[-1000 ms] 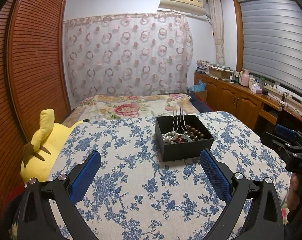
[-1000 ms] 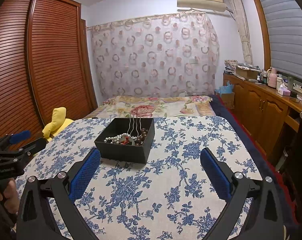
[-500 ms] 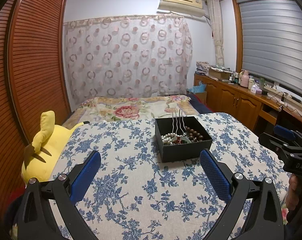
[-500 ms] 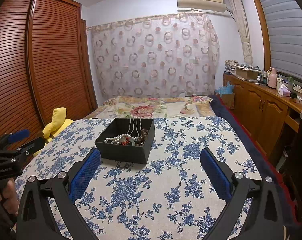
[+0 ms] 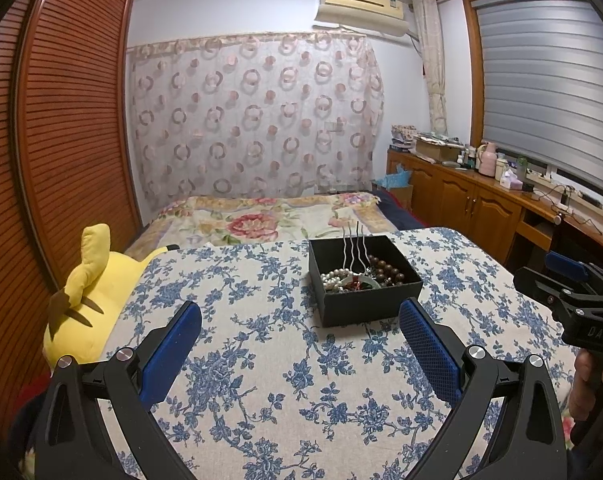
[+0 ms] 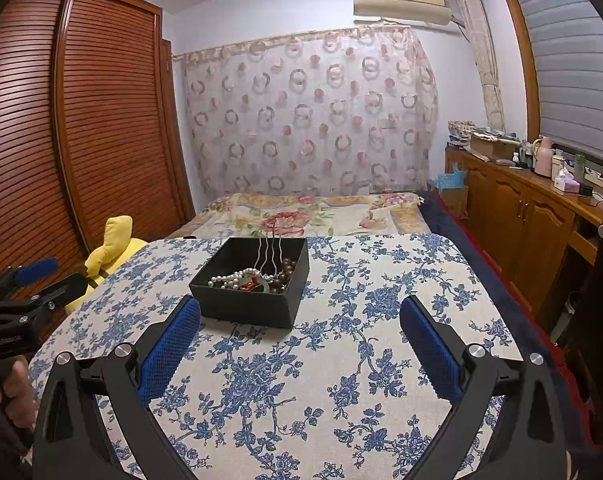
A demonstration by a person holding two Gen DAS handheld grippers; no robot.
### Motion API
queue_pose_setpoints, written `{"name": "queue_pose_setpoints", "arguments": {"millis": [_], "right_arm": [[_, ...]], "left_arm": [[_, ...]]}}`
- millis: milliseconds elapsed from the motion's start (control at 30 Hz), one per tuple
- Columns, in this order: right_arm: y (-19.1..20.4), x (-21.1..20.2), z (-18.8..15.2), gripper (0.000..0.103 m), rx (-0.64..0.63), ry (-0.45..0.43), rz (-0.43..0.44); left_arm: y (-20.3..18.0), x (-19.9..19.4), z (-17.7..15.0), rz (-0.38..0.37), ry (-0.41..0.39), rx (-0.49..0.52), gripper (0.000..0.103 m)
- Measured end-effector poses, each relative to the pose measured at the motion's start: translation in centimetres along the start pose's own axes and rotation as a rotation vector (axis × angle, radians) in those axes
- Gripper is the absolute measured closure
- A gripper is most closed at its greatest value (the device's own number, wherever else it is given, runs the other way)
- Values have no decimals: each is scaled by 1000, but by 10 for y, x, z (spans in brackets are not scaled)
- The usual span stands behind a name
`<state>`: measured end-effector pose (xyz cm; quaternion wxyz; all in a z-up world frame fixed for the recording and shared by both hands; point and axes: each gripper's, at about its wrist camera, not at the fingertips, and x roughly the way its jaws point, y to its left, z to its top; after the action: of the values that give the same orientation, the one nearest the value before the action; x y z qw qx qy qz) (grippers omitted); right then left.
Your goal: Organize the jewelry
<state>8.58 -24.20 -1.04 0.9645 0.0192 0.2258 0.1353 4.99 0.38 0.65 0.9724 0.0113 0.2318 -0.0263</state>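
Nearest the cameras, my left gripper [image 5: 300, 338] and right gripper [image 6: 300, 336] both hang spread wide over the floral cloth [image 6: 341, 360], grasping nothing. Past them, the black box [image 5: 363, 278] sits lidless on the cloth. Contents: pearl strand [image 6: 229, 279], brown beads [image 5: 385, 270], a red piece, wavy hair fork [image 5: 354, 249] propped on the far wall, all heaped together. No jewelry lies loose on the cloth. Judgement: fits gathering done, or a heap awaiting sorting.
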Motion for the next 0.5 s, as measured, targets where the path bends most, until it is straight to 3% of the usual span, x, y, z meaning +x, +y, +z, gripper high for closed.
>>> {"name": "queue_pose_setpoints", "arguments": {"millis": [500], "right_arm": [[0,0,0,2,0,0,0]], "left_arm": [[0,-1,1,0,0,-3,8]]}}
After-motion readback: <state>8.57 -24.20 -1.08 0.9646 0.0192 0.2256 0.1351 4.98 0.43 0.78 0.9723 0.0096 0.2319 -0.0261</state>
